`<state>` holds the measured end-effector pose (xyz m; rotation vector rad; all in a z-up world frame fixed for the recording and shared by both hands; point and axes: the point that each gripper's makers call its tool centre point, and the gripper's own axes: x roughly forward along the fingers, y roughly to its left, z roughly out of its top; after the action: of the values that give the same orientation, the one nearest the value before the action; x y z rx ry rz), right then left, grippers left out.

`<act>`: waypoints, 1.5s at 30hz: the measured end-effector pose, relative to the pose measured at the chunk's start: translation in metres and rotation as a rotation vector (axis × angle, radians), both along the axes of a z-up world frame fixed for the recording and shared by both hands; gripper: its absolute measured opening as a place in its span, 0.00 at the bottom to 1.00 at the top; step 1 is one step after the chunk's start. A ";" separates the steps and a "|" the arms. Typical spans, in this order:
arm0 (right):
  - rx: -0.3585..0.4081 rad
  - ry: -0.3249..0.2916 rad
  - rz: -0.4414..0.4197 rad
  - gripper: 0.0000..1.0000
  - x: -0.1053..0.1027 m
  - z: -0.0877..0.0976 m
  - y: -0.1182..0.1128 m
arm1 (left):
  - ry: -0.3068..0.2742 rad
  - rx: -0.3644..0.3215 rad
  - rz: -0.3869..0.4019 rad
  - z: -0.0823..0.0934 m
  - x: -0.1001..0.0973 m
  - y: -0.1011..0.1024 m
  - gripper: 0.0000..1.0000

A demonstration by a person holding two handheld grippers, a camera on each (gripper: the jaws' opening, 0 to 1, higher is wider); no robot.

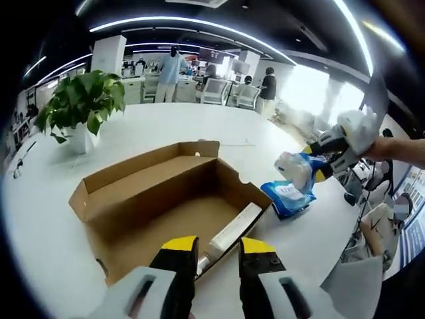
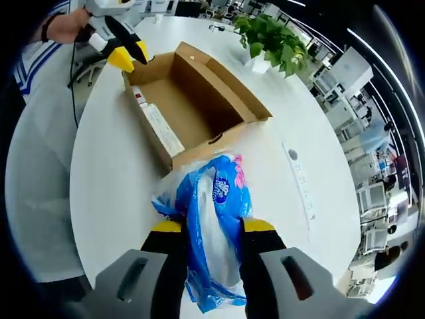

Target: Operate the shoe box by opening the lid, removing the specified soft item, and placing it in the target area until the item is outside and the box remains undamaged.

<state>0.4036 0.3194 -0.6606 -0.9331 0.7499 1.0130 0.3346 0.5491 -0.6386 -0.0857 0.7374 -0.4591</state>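
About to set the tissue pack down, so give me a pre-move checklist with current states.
1. Blue tissue pack gripped by right gripper: ok.
2. Pack outside shoe box: ok.
3. Box lid open: ok.
4. Left gripper steadying the box's near wall: cannot tell whether it grips.
5. White table beside the box free for placing: ok.
6. Box undamaged: no tears visible, ok.

The left gripper (image 1: 218, 249) points forward with its yellow-tipped jaws parted and nothing between them, while the right gripper (image 2: 211, 229), held in the person's hand (image 1: 392, 147) at the end of an outstretched arm, has its jaws clamped on a blue-and-white soft pack (image 2: 212, 229).
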 end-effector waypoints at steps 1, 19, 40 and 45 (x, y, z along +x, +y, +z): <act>-0.005 0.000 -0.015 0.27 -0.002 -0.001 -0.011 | 0.000 0.000 -0.006 0.000 0.001 -0.003 0.23; -0.053 0.010 -0.191 0.27 -0.024 -0.014 -0.146 | -0.018 0.013 -0.103 0.010 0.020 -0.064 0.23; -0.065 0.030 -0.258 0.27 -0.035 -0.030 -0.196 | -0.020 0.041 -0.121 0.015 0.019 -0.078 0.23; -0.069 0.038 -0.256 0.27 -0.029 -0.038 -0.194 | -0.019 0.045 -0.113 0.018 0.013 -0.074 0.23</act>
<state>0.3749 0.1255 -0.6991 -0.8540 0.9161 0.7852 0.3474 0.4750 -0.6208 0.0023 0.7362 -0.5504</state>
